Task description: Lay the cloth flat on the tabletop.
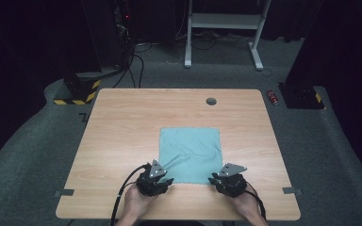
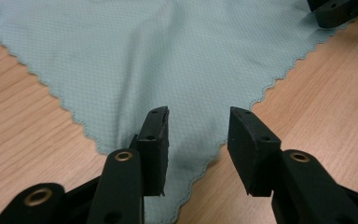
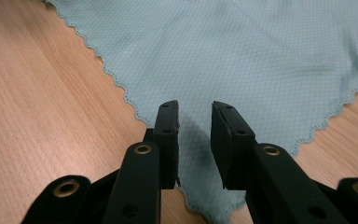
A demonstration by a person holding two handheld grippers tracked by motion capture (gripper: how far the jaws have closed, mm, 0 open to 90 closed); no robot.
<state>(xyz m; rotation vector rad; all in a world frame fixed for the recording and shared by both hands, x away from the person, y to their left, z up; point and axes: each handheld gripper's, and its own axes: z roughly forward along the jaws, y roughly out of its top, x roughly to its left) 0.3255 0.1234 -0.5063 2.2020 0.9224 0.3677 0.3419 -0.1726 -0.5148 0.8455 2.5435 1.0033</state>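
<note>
Your left gripper [image 2: 198, 135] and right gripper [image 3: 195, 133] straddle the cloth's [image 1: 190, 153] near corners, jaws parted, gripping nothing; bare counter [image 1: 122, 127] surrounds

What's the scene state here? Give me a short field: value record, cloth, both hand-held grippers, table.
cloth: light blue-green square, flat on the table, slightly wrinkled, scalloped edge
table: light wood top, round grommet near the far edge
left hand-held gripper: at the cloth's near left corner, jaws open astride the corner, pads not pressing
right hand-held gripper: at the cloth's near right corner, jaws open with a narrower gap, cloth corner beneath them
held: nothing gripped yet
likely next: probably close on both near corners
</note>
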